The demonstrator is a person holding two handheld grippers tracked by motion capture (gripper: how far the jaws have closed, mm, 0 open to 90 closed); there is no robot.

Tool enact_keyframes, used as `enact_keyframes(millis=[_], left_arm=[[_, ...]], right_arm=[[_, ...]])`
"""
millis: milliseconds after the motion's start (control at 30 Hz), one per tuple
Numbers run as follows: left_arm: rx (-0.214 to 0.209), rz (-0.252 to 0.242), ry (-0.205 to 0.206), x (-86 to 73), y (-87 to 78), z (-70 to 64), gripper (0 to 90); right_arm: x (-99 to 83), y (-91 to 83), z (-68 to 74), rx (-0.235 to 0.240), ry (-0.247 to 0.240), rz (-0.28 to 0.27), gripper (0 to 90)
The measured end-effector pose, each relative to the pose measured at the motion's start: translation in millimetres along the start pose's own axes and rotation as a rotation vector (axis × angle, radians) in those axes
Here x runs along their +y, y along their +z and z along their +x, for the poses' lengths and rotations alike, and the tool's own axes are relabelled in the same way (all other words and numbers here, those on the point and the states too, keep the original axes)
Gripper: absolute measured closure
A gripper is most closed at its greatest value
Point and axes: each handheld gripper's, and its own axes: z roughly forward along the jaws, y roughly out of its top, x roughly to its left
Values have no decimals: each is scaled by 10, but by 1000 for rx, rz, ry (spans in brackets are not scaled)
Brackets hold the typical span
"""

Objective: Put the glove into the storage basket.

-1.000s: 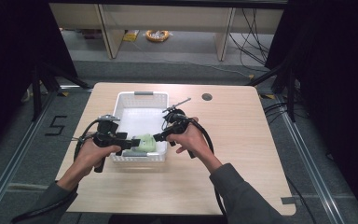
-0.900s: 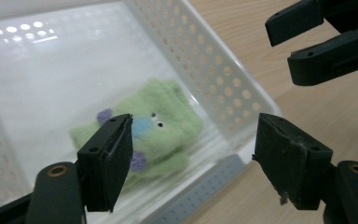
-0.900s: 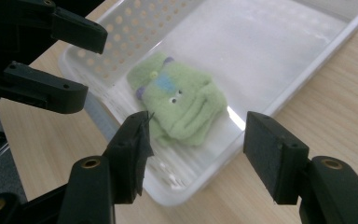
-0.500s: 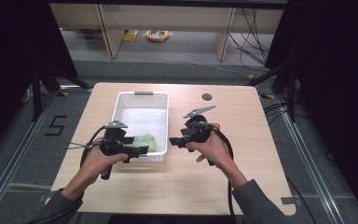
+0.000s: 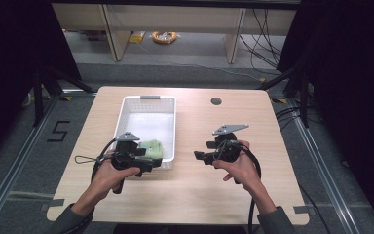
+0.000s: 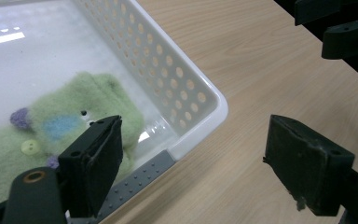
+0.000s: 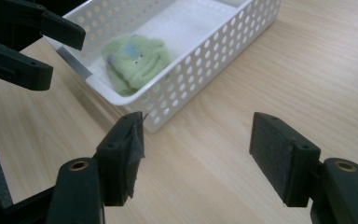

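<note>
Both hands have drawn back from the basket (image 5: 148, 103); left claw (image 5: 148, 163) and right claw (image 5: 199, 156) spread, empty.

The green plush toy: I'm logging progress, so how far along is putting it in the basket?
Done, it seems: the green plush toy lies inside the white basket, at its near end. In hand: nothing; the left gripper and right gripper are both open and empty, the right one over bare table. Nothing more to load is visible.
</note>
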Motion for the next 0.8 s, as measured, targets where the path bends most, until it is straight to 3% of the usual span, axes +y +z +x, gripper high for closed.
enact_keyframes(millis=[33,100,133,167,233,267,300,333,367,400,467,500,533,567,600,633,667,700,800], left_arm=[[3,-9,-3,-9,11,-17,178],[1,1,17,-28,9,-25,176],[0,-14,2,-39,24,-44,175],[-6,5,22,-45,14,-35,172],[-2,-10,8,-62,28,-55,171],[2,4,27,-70,21,-50,170],[3,-11,15,-82,37,-66,169],[4,3,27,-90,35,-64,169],[1,6,33,-98,40,-66,169],[2,-3,18,-108,52,-82,168],[8,11,47,-123,49,-89,167],[9,1,37,-131,58,-109,167],[12,12,56,-136,50,-112,163],[7,13,62,-146,51,-122,161],[1,-6,51,-160,63,-139,160],[13,5,68,-170,50,-148,155],[19,5,81,-178,46,-154,155],[11,-7,63,-188,48,-174,156],[13,-17,74,-208,15,-195,157]], right_arm=[[-29,-8,9,15,21,-4,359],[-77,-34,-29,0,-3,-20,357],[-104,-38,-33,13,9,-27,357],[-131,-46,-22,9,31,-24,358],[-171,-42,-49,7,11,-14,357],[-188,-39,-47,12,23,-24,357],[-207,-44,-45,20,38,-18,356],[-226,-52,-55,5,29,-14,355],[-248,-43,-66,24,29,-16,354],[-268,-50,-82,17,18,-19,352],[-309,-64,-90,15,30,-18,350],[-332,-73,-80,17,58,-14,345],[-350,-66,-127,24,11,-28,338],[-377,-79,-103,26,62,-17,336],[-396,-81,-120,27,51,-18,334],[-415,-85,-147,16,37,-22,331],[-434,-90,-154,13,42,-24,330],[-454,-92,-158,-2,39,-37,327],[-502,-123,-174,11,54,-33,323]])
